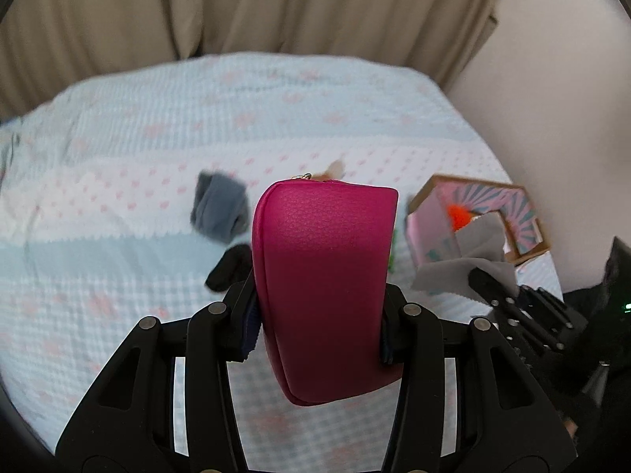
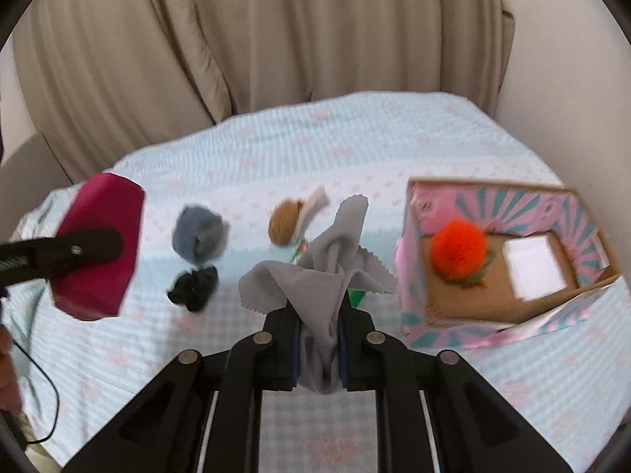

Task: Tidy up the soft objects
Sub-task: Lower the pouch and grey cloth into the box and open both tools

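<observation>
Two grippers are seen above a bed covered with a pale blue bedspread (image 2: 355,138) dotted with pink, and each is clamped on something soft. The left gripper (image 1: 319,315) is closed against the sides of a magenta pouch (image 1: 323,276), which is held upright and lifted off the bedspread; from the right wrist view the same pouch (image 2: 98,244) is seen at the far left, raised above the bedding. The right gripper (image 2: 317,347) is closed on a grey cloth (image 2: 319,276) with zigzag-cut edges, the fabric being bunched between the fingers (image 2: 294,339) and fanned out above them. To the right of the cloth, an open pink and teal patterned box (image 2: 414,276) is resting on the bed, and an orange fluffy ball (image 2: 457,246) and a white card (image 2: 534,268) are lying inside it. Left on the bedspread, between the pouch and the cloth, are a grey-blue balled fabric (image 2: 199,236), a black crumpled fabric (image 2: 193,285) just nearer than it, and a brown furry item (image 2: 286,224) farther right. Something green (image 2: 357,295) is partly hidden behind the cloth and cannot be identified. Beige curtains (image 2: 276,39) are hung behind the far edge of the bed.
</observation>
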Demonstrator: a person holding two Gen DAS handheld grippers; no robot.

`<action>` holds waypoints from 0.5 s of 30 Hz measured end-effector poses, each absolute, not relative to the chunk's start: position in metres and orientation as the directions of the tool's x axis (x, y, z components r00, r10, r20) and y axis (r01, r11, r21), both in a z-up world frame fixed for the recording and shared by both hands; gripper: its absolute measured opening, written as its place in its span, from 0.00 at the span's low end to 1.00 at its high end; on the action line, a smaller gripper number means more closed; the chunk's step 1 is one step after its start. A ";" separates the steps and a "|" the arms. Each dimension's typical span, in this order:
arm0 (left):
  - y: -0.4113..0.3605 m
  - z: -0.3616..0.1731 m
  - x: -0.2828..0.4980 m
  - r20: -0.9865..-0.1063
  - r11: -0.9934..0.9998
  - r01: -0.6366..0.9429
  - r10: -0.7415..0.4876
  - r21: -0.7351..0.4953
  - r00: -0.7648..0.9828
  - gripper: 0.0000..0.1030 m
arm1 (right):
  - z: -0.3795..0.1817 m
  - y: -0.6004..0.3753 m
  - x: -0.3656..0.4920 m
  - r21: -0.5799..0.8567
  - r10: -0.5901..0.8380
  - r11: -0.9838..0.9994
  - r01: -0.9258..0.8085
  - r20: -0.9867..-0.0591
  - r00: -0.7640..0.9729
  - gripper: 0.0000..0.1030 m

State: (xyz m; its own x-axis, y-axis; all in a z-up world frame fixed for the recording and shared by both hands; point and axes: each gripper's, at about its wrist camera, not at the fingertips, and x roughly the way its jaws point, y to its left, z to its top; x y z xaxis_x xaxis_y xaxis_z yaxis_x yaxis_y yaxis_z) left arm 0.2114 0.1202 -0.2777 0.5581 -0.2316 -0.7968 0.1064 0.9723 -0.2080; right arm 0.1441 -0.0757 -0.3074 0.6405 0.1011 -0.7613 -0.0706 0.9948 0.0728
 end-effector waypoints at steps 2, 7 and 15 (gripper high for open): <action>0.106 -0.260 0.214 -0.790 0.972 0.122 -0.236 -0.202 0.566 0.40 | -0.281 -0.086 0.142 0.080 0.100 0.995 -0.061 -0.749 0.654 0.13; 0.055 -0.222 0.221 -0.773 0.968 0.147 -0.251 -0.204 0.582 0.40 | -0.233 -0.123 0.139 0.089 0.085 0.996 -0.029 -0.730 0.678 0.13; -0.047 -0.202 0.229 -0.774 0.961 0.160 -0.278 -0.227 0.569 0.40 | -0.187 -0.219 0.147 0.094 0.059 0.995 0.016 -0.738 0.673 0.13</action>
State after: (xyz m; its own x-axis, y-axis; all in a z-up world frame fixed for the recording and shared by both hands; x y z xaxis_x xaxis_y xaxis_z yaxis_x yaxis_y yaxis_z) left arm 0.2290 -0.0473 -0.2018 0.5690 -0.2778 -0.7740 0.1604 0.9606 -0.2269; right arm 0.1467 -0.2192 -0.1869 0.6727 0.0585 -0.7376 0.0163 0.9954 0.0939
